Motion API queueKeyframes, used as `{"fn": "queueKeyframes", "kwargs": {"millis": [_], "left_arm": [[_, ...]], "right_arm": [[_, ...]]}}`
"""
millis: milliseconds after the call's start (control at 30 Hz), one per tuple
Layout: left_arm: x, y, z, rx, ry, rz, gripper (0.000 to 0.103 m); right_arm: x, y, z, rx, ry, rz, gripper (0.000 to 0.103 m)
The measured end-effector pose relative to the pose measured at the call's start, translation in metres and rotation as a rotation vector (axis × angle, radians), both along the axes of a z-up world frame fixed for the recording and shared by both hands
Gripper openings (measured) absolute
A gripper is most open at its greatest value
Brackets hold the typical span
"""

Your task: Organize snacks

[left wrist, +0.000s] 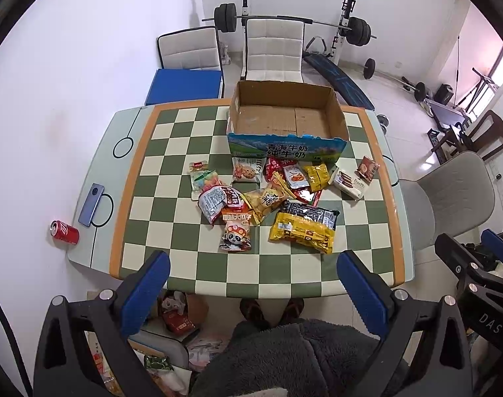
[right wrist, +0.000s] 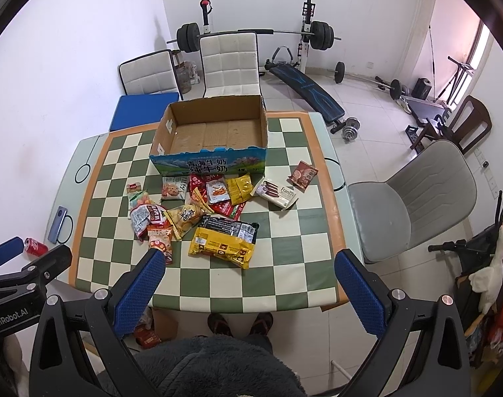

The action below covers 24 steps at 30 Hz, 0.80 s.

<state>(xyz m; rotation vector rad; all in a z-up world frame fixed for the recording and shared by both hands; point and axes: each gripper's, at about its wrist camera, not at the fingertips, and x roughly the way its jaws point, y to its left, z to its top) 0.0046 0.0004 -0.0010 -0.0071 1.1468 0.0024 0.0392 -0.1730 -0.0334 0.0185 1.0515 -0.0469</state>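
An empty open cardboard box [left wrist: 286,122] [right wrist: 215,132] with a blue printed front stands at the far side of the checkered table [left wrist: 172,254] [right wrist: 284,264]. Several snack packets lie in a loose pile in front of it, among them a big yellow and black bag [left wrist: 302,226] [right wrist: 225,241], a panda packet [left wrist: 235,236], a cookie packet [left wrist: 246,169] [right wrist: 173,188], a white Franzzi box [left wrist: 348,183] [right wrist: 277,193] and a brown packet [left wrist: 367,168] [right wrist: 302,175]. My left gripper [left wrist: 253,281] and right gripper [right wrist: 249,278] are open and empty, held high above the table's near edge.
A phone [left wrist: 92,203] [right wrist: 57,223] lies on the table's left margin, with a red cola can [left wrist: 64,231] [right wrist: 35,246] beside it. Chairs [left wrist: 272,49] stand behind the table, a grey chair [right wrist: 413,198] at the right. Gym gear fills the back. Clutter lies under the table.
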Motion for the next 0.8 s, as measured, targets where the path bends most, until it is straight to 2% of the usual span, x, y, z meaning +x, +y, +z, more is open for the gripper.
{"fn": "queueKeyframes", "kwargs": {"millis": [800], "left_arm": [[0.0016,-0.0011,0.0027,-0.002,-0.003,0.002,0.103]], "right_arm": [[0.0030,-0.0007,0.0062,0.001,-0.010,-0.005,0.103]]}}
